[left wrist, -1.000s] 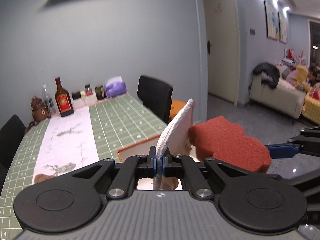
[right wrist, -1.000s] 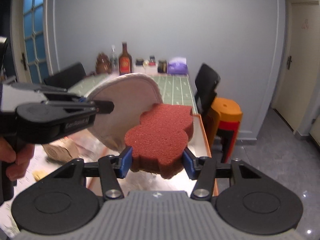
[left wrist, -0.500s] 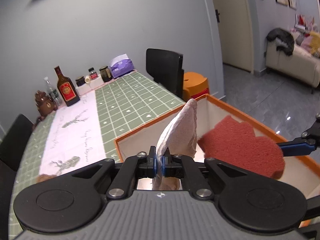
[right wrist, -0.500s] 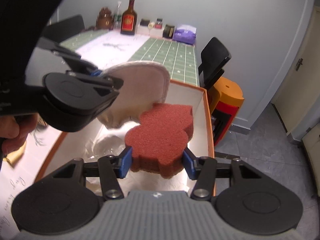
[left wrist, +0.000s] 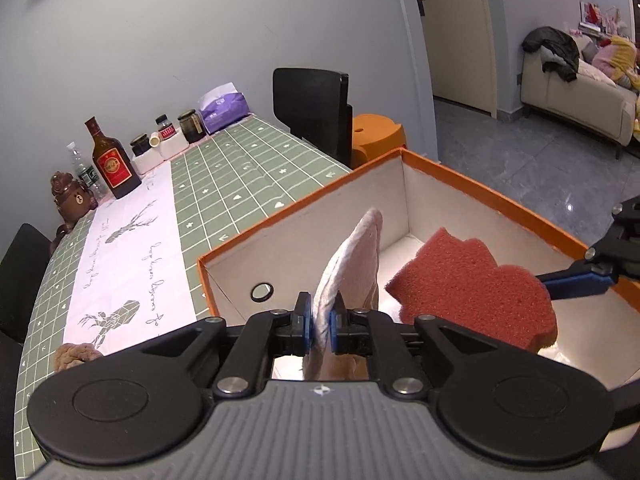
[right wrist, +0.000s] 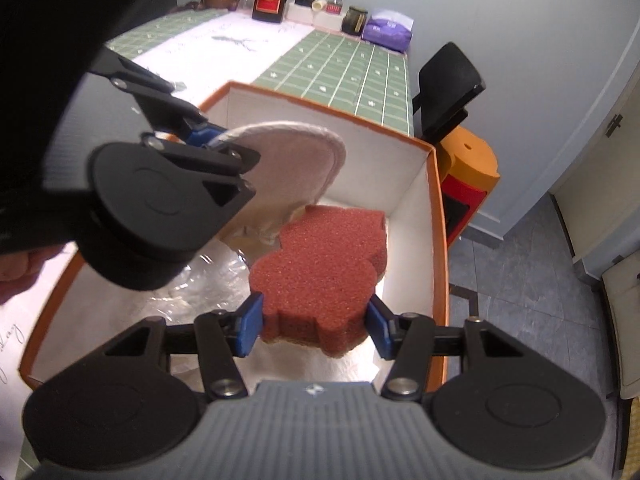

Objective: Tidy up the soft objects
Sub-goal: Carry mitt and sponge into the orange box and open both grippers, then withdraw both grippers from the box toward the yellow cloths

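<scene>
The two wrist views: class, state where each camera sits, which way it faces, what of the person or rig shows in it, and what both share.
Left wrist: sits on the left gripper, faces down into the orange box; its jaws have just been opening around the white pad.
Right wrist: sits on the right gripper, faces down into the box; its jaws grip the red sponge; a hand shows.
Shared: box, pad, sponge, bottle.

A brown bottle with a red label (left wrist: 111,160) stands at the far end of the desk (left wrist: 248,172), near dark jars (left wrist: 191,125) and a purple tissue pack (left wrist: 224,108); a black chair (left wrist: 312,114) stands beside.
</scene>
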`<move>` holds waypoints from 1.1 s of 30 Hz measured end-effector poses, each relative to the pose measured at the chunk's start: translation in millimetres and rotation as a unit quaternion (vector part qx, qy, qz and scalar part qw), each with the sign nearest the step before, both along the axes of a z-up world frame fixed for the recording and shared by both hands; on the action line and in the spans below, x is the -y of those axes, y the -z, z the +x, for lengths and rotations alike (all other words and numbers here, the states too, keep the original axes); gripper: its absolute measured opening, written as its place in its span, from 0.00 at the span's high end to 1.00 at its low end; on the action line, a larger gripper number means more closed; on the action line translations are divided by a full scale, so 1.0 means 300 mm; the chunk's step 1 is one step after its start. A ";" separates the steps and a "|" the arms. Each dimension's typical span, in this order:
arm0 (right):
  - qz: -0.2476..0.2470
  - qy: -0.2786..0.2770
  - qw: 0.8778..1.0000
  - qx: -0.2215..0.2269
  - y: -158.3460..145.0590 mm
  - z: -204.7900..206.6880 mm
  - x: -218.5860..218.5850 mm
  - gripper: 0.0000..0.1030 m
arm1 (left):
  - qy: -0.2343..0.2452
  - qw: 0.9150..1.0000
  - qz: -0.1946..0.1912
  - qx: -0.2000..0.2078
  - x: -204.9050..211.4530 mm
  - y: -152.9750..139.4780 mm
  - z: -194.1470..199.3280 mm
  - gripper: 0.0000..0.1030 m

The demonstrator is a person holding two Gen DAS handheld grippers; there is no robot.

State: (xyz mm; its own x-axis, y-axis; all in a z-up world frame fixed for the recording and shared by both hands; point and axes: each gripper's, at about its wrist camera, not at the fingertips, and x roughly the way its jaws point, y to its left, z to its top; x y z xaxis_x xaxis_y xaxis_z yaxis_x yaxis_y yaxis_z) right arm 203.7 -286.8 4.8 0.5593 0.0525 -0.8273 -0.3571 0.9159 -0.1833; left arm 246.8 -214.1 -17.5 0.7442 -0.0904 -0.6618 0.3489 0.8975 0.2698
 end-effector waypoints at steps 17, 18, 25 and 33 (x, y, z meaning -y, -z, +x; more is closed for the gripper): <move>0.003 0.001 1.000 -0.014 0.029 0.031 0.020 0.33 | 0.027 0.997 -0.070 0.001 -0.042 -0.026 -0.028 0.16; 0.003 0.001 1.000 -0.013 0.026 0.031 0.021 0.32 | 0.027 0.997 -0.073 0.001 -0.044 -0.030 -0.030 0.13; 0.001 0.000 1.000 -0.008 -0.002 0.019 0.023 0.27 | 0.029 0.995 -0.092 0.003 -0.062 -0.062 -0.046 0.11; -0.007 0.003 1.000 0.019 -0.064 -0.061 -0.009 0.19 | 0.036 0.991 -0.127 0.021 -0.105 -0.125 -0.105 0.11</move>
